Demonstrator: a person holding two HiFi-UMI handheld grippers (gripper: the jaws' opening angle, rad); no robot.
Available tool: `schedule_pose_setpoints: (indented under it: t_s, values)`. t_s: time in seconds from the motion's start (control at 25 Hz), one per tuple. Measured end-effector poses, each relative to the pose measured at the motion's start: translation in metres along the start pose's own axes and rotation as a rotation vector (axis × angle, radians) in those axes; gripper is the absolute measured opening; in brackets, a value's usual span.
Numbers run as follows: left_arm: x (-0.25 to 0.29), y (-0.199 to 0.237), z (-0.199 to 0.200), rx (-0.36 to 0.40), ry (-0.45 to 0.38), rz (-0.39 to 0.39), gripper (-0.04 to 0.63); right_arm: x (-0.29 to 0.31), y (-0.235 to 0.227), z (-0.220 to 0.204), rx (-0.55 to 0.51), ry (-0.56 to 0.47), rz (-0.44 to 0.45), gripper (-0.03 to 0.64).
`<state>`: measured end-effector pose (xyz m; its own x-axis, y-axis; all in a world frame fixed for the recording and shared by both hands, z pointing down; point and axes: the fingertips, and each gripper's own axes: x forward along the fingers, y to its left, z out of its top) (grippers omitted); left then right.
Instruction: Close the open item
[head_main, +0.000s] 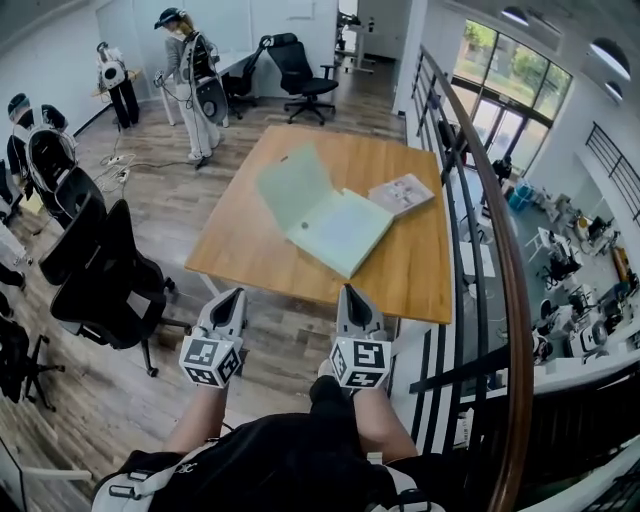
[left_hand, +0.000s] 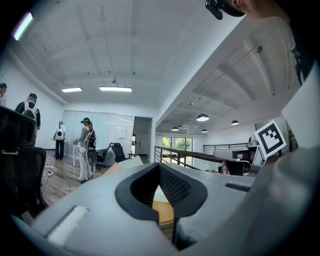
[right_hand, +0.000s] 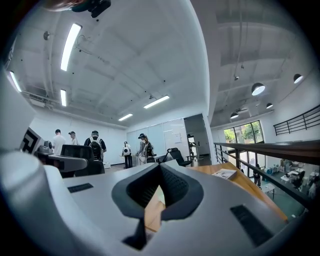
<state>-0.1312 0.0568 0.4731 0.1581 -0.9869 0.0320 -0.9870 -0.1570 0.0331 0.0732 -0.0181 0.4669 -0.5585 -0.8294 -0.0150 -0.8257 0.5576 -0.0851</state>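
Observation:
An open pale green folder (head_main: 325, 215) lies on the wooden table (head_main: 250, 250), its left cover raised and tilted. A thin booklet (head_main: 402, 193) rests to its right. My left gripper (head_main: 232, 294) and right gripper (head_main: 352, 291) hover side by side just short of the table's near edge, apart from the folder. Both are shut with nothing held. In the left gripper view the left gripper (left_hand: 159, 167) has its jaws together, and a sliver of the folder (left_hand: 160, 194) shows past them. The right gripper (right_hand: 159, 167) points over the table (right_hand: 235, 180) toward the booklet (right_hand: 224, 173).
A railing with a wooden handrail (head_main: 480, 230) runs along the table's right side over a drop to a lower floor. Black office chairs (head_main: 100, 270) stand on the left. A person (head_main: 195, 80) and another chair (head_main: 300, 75) are beyond the table.

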Motion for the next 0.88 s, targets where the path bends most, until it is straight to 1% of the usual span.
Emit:
schedule_pose_setpoints:
  t_s: [0.12, 0.36, 0.68, 0.88]
  values:
    - [0.036, 0.008, -0.002, -0.007, 0.016, 0.006, 0.0, 0.037, -0.018, -0.004, 0.007, 0.021, 0.009, 0.003]
    - [0.111, 0.02, 0.011, 0.014, 0.027, 0.001, 0.0, 0.104, -0.05, -0.004, -0.008, 0.054, 0.028, 0.003]
    - [0.203, 0.03, 0.001, -0.003, 0.062, 0.0, 0.0, 0.172, -0.106, -0.017, 0.002, 0.094, 0.021, 0.003]
    - [0.241, 0.034, -0.004, -0.005, 0.081, 0.016, 0.0, 0.204, -0.136, -0.023, 0.01, 0.113, 0.025, 0.003]
